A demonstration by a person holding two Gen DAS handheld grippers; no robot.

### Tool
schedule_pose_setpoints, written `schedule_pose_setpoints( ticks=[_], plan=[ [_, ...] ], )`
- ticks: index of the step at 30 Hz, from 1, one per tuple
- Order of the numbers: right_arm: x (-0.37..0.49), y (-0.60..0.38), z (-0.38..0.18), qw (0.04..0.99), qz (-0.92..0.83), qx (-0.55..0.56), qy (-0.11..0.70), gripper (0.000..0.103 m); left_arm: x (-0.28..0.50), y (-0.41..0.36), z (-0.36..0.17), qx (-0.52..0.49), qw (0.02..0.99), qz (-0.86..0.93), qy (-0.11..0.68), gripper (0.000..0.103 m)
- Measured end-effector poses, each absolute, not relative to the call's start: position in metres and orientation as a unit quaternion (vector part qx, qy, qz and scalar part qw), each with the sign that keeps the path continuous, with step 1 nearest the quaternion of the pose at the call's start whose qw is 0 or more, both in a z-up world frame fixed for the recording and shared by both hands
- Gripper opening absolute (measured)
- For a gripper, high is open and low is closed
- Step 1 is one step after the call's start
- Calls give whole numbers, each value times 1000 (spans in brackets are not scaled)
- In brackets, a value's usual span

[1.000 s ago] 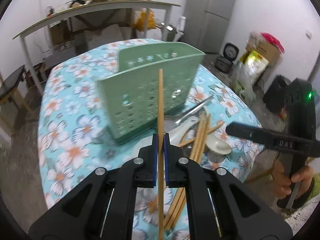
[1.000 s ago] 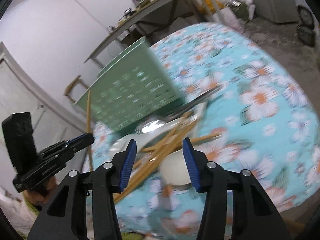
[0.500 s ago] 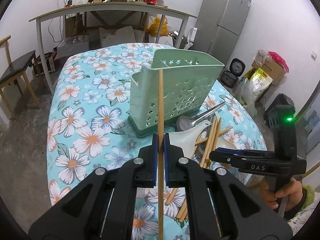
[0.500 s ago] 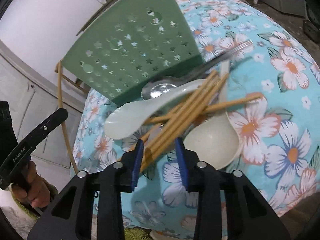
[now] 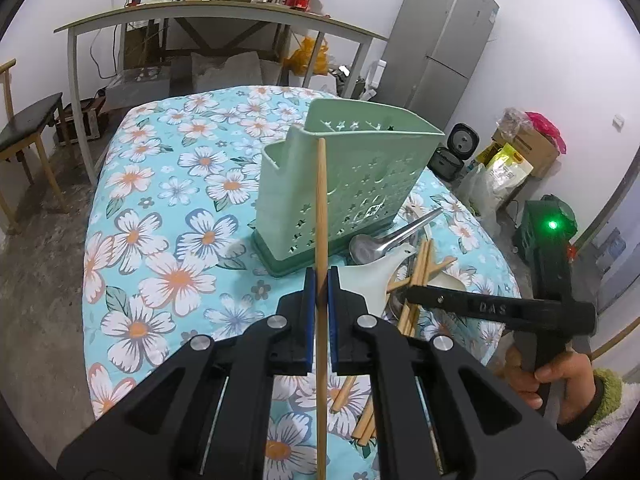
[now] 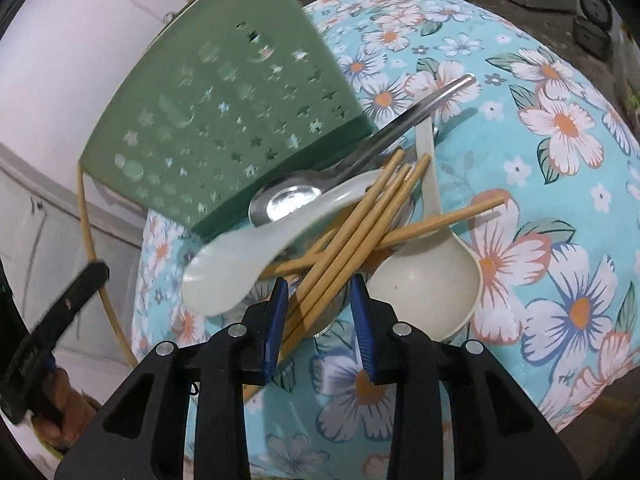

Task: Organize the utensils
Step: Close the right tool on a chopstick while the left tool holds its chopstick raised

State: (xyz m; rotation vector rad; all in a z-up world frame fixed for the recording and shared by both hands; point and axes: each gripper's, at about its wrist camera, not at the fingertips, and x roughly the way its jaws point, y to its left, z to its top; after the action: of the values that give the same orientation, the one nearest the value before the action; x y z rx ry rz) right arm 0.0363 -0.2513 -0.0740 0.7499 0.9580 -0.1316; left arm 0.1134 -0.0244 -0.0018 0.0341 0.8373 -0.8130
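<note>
My left gripper (image 5: 319,284) is shut on a single bamboo chopstick (image 5: 321,208), held upright in front of the green perforated utensil holder (image 5: 352,184). The holder also shows in the right wrist view (image 6: 224,108). My right gripper (image 6: 320,296) is open, low over the pile, its jaws on either side of the bundle of bamboo chopsticks (image 6: 360,224). The pile also has a steel spoon (image 6: 320,188), a translucent white spoon (image 6: 256,256) and a cream ladle (image 6: 432,280). The right gripper shows in the left wrist view (image 5: 412,292), and the held chopstick shows at the left of the right wrist view (image 6: 90,260).
The round table has a blue floral cloth (image 5: 168,216). Behind it stand a long workbench (image 5: 216,16), a grey fridge (image 5: 444,36), a dark stool (image 5: 28,124), and rice cookers and boxes (image 5: 516,152) on the floor to the right.
My right gripper has dropped down and moved in onto the chopstick bundle, jaws narrower than a second ago. My left gripper has risen and pulled back from the holder, still holding its chopstick.
</note>
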Motion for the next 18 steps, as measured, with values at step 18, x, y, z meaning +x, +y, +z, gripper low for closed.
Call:
schedule_pose_setpoints(
  ticks=[18],
  plan=[
    [2, -267, -40, 847, -28, 359, 391, 12, 104, -18, 6, 13, 843, -380, 381, 5]
  ],
)
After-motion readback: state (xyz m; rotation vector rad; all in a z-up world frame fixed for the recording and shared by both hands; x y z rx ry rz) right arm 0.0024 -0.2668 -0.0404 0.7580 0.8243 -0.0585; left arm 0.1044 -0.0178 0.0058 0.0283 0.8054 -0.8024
